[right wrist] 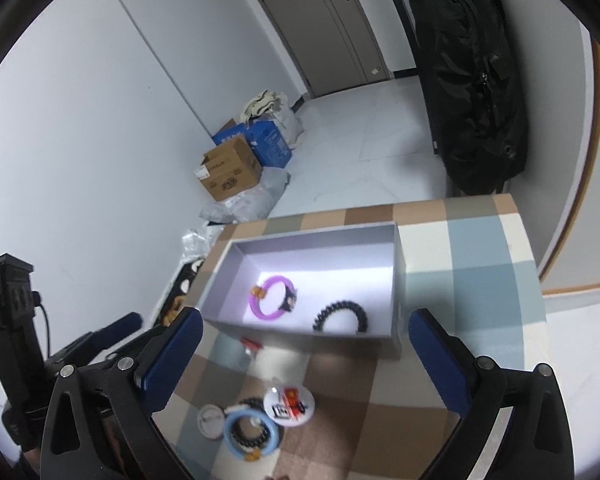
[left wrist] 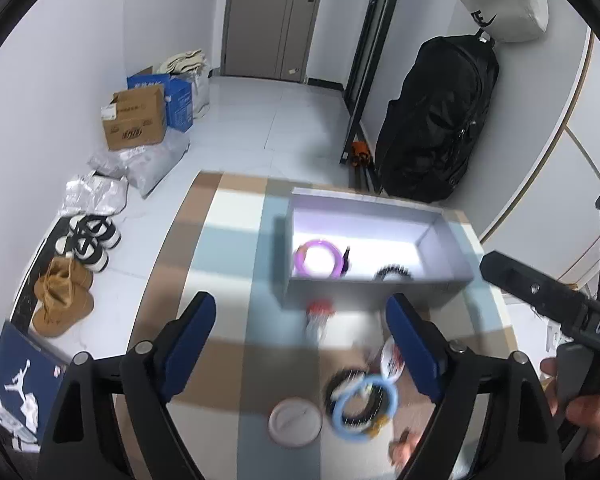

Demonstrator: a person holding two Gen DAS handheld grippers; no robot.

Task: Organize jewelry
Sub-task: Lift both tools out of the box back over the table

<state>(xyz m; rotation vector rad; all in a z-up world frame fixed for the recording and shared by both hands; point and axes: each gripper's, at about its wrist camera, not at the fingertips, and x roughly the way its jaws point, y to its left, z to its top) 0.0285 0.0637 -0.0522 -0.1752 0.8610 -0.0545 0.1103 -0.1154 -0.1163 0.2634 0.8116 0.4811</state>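
Note:
A grey open box (right wrist: 396, 280) stands on the checked tablecloth; it also shows in the left wrist view (left wrist: 448, 240). Inside lie a purple bracelet (right wrist: 271, 298) and a black coil band (right wrist: 341, 316). In front of the box lie a blue bracelet (right wrist: 251, 436) over a black coil band, a printed badge (right wrist: 289, 400), a plain white badge (right wrist: 209, 418) and a small red-topped item (right wrist: 251, 345). My left gripper (left wrist: 300, 344) is open and empty above the table. My right gripper (right wrist: 306, 354) is open and empty above the loose pieces.
The table's left edge drops to a white floor with shoes (left wrist: 88, 240), boots (left wrist: 62, 300), cardboard boxes (left wrist: 136, 120) and plastic bags. A black bag (left wrist: 440, 120) stands behind the table. A door is at the back.

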